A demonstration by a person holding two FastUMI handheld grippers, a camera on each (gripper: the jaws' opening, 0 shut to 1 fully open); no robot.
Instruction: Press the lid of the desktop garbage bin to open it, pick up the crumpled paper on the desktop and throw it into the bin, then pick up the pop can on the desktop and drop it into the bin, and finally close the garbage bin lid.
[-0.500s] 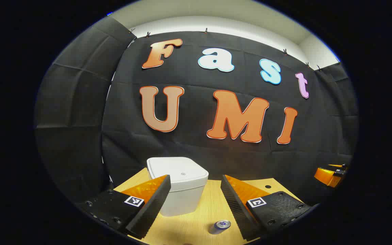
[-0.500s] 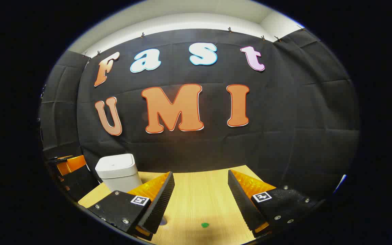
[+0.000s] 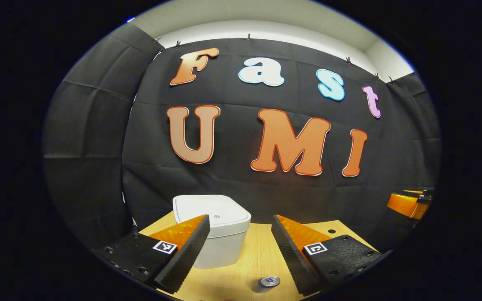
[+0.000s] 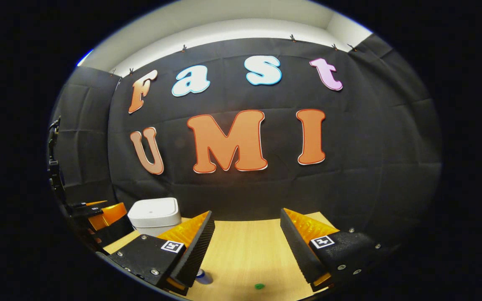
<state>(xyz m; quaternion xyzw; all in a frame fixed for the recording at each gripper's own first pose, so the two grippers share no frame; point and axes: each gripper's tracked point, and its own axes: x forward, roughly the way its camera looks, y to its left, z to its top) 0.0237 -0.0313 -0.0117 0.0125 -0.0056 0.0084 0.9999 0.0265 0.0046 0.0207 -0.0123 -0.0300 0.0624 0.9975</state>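
We see the left gripper [image 3: 240, 246] held above a wooden counter [image 3: 257, 255], its fingers spread and grasping nothing. The white garbage bin [image 3: 218, 234] stands ahead with its lid closed. The pop can [image 3: 269, 281] stands upright on the counter, near the right finger. The right gripper [image 4: 246, 246] is likewise released and empty, with a small green speck [image 4: 259, 286] on the counter below it.
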